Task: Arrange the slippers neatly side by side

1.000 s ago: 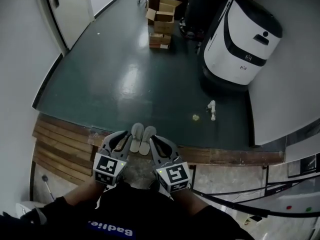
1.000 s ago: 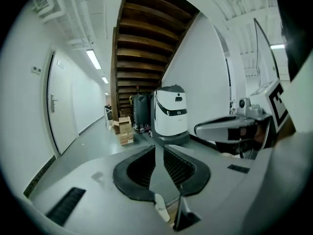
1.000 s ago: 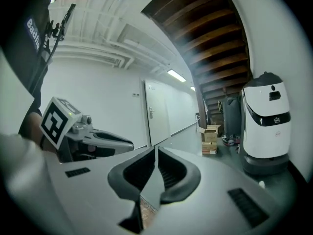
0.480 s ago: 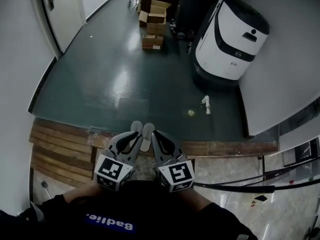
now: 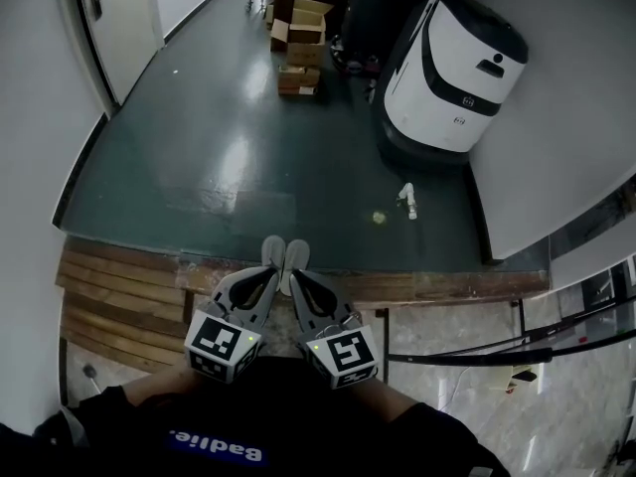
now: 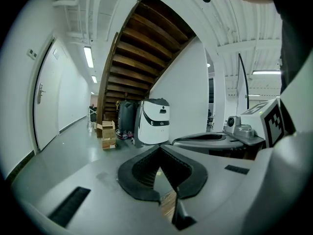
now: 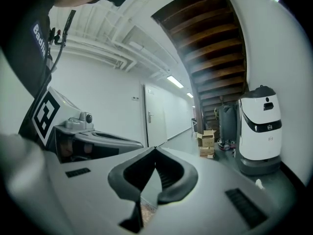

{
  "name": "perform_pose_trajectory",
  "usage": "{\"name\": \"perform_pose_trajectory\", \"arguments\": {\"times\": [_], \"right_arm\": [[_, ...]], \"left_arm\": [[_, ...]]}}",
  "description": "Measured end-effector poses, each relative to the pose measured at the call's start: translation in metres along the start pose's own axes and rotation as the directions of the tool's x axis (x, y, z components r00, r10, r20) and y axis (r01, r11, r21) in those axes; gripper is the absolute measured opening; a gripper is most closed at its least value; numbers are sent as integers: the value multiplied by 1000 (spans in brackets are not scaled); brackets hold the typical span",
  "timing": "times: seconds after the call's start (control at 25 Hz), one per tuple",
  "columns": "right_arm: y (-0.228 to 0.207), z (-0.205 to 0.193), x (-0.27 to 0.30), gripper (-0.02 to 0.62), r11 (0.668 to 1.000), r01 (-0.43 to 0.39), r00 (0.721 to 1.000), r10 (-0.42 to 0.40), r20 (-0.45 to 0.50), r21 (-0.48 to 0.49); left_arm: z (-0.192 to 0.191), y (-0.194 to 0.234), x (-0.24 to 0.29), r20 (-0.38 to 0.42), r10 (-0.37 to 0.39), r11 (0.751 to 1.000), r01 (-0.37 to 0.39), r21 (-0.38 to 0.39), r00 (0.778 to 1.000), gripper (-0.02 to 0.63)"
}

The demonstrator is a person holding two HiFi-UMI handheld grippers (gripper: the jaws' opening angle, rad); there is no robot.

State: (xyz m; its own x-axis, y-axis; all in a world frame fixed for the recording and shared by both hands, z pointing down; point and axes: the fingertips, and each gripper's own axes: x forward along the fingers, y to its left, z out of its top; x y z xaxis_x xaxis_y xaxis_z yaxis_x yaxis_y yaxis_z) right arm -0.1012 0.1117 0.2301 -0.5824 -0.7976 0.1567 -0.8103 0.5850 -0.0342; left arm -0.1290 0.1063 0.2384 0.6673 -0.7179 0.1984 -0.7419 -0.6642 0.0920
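Two slippers (image 5: 283, 258) lie paired on the floor (image 5: 229, 147), so the job looks done. The left tool (image 5: 268, 274) has just closed on nothing, and the right tool (image 5: 296, 281) is pinched together, empty.

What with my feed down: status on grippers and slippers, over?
Left gripper and right gripper shut, nothing held. Slippers side by side, touching. Litter off right, not in the way.
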Motion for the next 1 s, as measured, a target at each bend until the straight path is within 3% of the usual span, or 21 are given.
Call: {"name": "perform_pose_trajectory", "arguments": {"times": [1.0], "right_arm": [[6,2,-21,-2,999,34,999,-34,2,-26]], "left_arm": [[-1,-16,-9,30,-18,999,17,30,999,2]]}}
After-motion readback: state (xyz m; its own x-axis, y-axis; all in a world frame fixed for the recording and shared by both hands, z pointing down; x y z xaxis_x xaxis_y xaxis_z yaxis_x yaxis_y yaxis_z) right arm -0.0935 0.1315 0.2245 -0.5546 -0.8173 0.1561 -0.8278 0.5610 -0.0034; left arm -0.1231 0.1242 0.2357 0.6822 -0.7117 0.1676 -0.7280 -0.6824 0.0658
